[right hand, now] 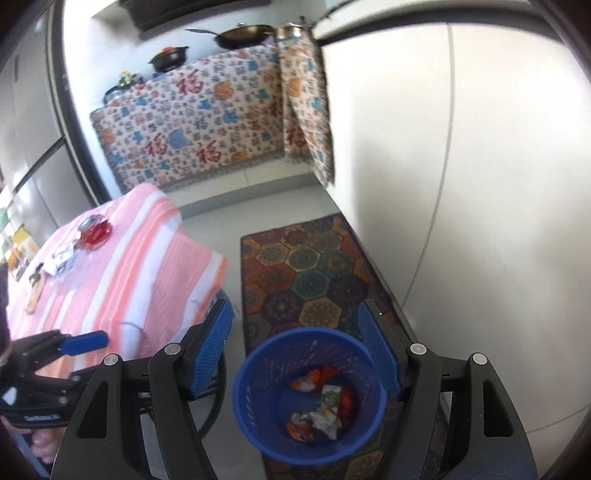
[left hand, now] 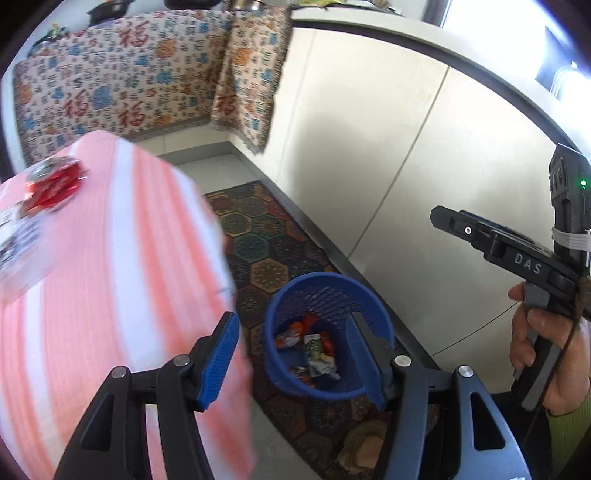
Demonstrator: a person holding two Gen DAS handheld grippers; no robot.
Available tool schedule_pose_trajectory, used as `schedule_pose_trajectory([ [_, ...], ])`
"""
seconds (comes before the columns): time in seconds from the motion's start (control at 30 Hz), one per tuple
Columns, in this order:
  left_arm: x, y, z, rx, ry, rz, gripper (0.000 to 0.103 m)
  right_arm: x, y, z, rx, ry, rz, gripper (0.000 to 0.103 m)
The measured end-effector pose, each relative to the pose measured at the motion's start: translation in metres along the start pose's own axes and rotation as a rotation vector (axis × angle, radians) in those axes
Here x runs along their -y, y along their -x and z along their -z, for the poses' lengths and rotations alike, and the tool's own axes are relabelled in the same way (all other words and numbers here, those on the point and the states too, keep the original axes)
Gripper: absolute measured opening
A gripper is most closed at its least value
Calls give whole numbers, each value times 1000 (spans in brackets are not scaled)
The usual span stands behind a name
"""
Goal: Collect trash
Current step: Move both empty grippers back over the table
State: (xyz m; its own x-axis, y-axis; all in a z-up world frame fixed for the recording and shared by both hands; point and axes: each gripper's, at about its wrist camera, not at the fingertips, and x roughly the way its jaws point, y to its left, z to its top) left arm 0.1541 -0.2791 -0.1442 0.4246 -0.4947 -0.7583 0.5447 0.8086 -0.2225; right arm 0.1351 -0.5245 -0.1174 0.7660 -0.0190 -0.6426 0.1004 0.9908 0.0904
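Observation:
A blue mesh basket (left hand: 282,373) (right hand: 255,417) stands on a patterned rug and holds several crumpled wrappers (left hand: 314,350) (right hand: 321,402). My left gripper (left hand: 293,321) hangs open and empty, between the table's edge and the basket. My right gripper (right hand: 295,310) is also open with nothing in it, above the basket's far rim; the left wrist view shows it side-on (left hand: 439,216) in a hand. On the pink striped tablecloth (left hand: 110,258) (right hand: 140,258) lie a crushed red can (left hand: 51,184) (right hand: 94,229) and a white wrapper (left hand: 18,236) (right hand: 62,262).
The hexagon-patterned rug (left hand: 266,243) (right hand: 306,266) runs along white cabinet doors (left hand: 388,147) (right hand: 461,166). A patterned cloth (left hand: 122,81) (right hand: 192,129) covers the far counter, where a wok (right hand: 243,35) and a pot (right hand: 170,59) sit. A brown item (right hand: 35,291) lies on the table's left.

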Motion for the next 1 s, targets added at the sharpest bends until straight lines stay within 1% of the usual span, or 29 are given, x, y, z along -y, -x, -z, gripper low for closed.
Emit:
schedule_pose_trajectory([
  [0.1, -32, 32, 18, 20, 16, -93, 62, -32, -2, 2, 15, 80, -16, 75],
  [0.17, -53, 47, 29, 31, 44, -142, 62, -58, -5, 4, 12, 119, -53, 75],
  [0.3, -105, 84, 54, 51, 137, -218, 62, -112, -5, 14, -6, 160, -145, 75],
  [0.43, -148, 112, 74, 71, 191, -302, 62, -172, -2, 30, -33, 206, -259, 76],
  [0.53, -178, 128, 88, 73, 231, -364, 62, -213, -5, 42, -65, 253, -330, 77],
  [0.6, -192, 134, 99, 67, 251, -404, 62, -238, -13, 47, -87, 278, -362, 77],
  [0.73, -215, 143, 113, 67, 288, -416, 62, -273, -30, 59, -147, 302, -398, 77],
  [0.83, -229, 145, 118, 62, 315, -416, 62, -297, -37, 72, -175, 356, -397, 77],
  [0.93, -240, 147, 114, 66, 328, -401, 62, -309, -38, 78, -172, 397, -390, 80],
  [1.0, -249, 150, 106, 74, 330, -375, 62, -312, -38, 80, -173, 402, -390, 82],
])
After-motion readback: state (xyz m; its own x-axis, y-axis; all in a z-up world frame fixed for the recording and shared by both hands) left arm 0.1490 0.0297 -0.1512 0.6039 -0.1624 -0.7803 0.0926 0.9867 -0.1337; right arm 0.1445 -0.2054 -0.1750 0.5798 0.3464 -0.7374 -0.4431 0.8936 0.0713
